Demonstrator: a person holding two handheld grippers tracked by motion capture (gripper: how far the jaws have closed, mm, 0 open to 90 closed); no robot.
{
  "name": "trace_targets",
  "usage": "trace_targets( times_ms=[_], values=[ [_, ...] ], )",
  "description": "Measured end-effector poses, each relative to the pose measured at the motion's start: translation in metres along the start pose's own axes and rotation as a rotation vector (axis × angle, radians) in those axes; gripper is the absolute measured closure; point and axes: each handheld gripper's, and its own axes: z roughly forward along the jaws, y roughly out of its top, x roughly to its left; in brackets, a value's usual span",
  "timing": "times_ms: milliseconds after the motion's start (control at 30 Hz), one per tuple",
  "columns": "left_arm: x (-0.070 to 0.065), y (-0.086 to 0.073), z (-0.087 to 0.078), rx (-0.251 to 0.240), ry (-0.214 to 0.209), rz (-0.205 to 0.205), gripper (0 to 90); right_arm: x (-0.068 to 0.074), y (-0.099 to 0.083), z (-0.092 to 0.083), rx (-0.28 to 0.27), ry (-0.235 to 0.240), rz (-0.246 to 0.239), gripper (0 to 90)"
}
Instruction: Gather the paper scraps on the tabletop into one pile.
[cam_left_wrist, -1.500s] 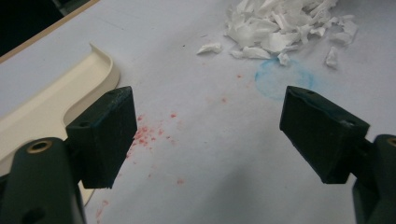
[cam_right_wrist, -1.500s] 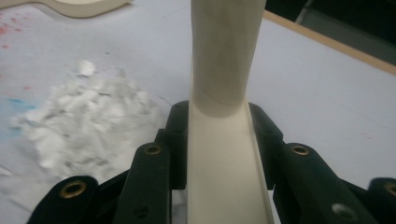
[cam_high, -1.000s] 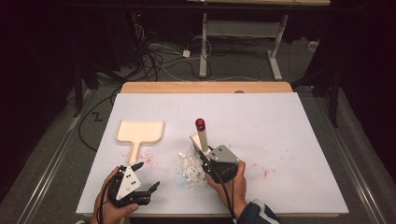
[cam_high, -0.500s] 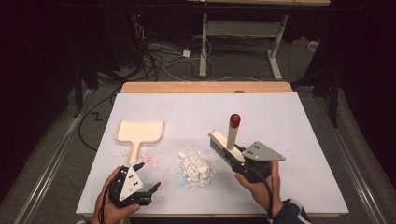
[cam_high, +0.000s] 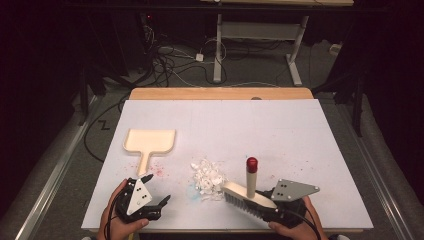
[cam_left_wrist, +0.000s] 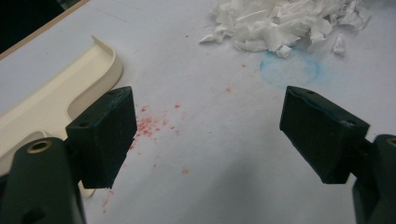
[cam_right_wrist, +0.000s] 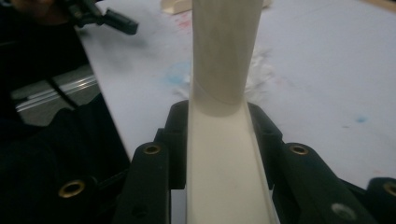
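Fingers (cam_left_wrist: 100, 135) of the left gripper (cam_high: 154, 192): spread wide, nothing between them, hovering low over the white-covered bench (cam_high: 300, 135) at its near left edge. Held by a hand (cam_high: 117, 225) coming in from the bottom. Just ahead and to the left, lying flat: a cream plastic dustpan with a short handle (cam_high: 149, 142), its handle pointing toward the near edge and its raised rim close beside the left finger in the left gripper view (cam_left_wrist: 56, 93). Faint red speckles (cam_left_wrist: 154, 126) and a pale blue smudge (cam_left_wrist: 289, 70) on the bench surface between pan and debris.

Fingers (cam_right_wrist: 266, 135) of the right gripper (cam_high: 272, 207): closed tight on both sides of a cream-bodied hand brush with pale bristles and an upright red-capped handle (cam_high: 250, 187), pinching its body from the near end. Brush at the near middle-right of the bench, bristle side down, handle standing upright, red cap on top. In the right gripper view, cream brush body (cam_right_wrist: 224, 163) running straight up between the fingers.

Small heap of torn white paper scraps (cam_high: 209, 177): centre-near part of the bench, between dustpan and brush, brush bristles just beside its right edge; touching or not, cannot tell.
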Motion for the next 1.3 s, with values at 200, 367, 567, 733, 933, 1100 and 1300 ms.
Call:
trace_targets(
  times_ms=[200, 367, 567, 733, 933, 1100, 1300],
  values=[
    [0.000, 0.000, 0.002, 0.002, -0.011, 0.006, 18.0, 0.000, 0.004, 0.027, 0.022, 0.001, -0.052, 68.4],
    [0.000, 0.000, 0.003, 0.003, -0.009, 0.008, 18.0, -0.004, 0.019, 0.049, -0.003, -0.031, -0.093, 68.4],
    [0.001, -0.002, 0.001, 0.002, -0.003, 0.002, 17.9, -0.003, 0.024, 0.040, -0.022, -0.022, -0.105, 68.3],
    [0.000, -0.002, -0.001, 0.004, 0.003, 0.006, 17.9, -0.008, 0.024, 0.004, -0.052, -0.013, -0.094, 68.3],
    [-0.001, -0.001, 0.000, 0.008, 0.006, 0.011, 17.9, -0.023, 0.009, -0.032, -0.039, -0.040, -0.046, 68.2],
    [-0.001, 0.000, 0.003, 0.015, 0.003, 0.015, 17.8, -0.037, -0.006, -0.050, 0.004, -0.054, 0.006, 68.2],
    [-0.002, 0.001, 0.005, 0.022, -0.004, 0.018, 17.9, -0.051, -0.019, -0.058, 0.066, -0.044, 0.085, 68.2]
  ],
)
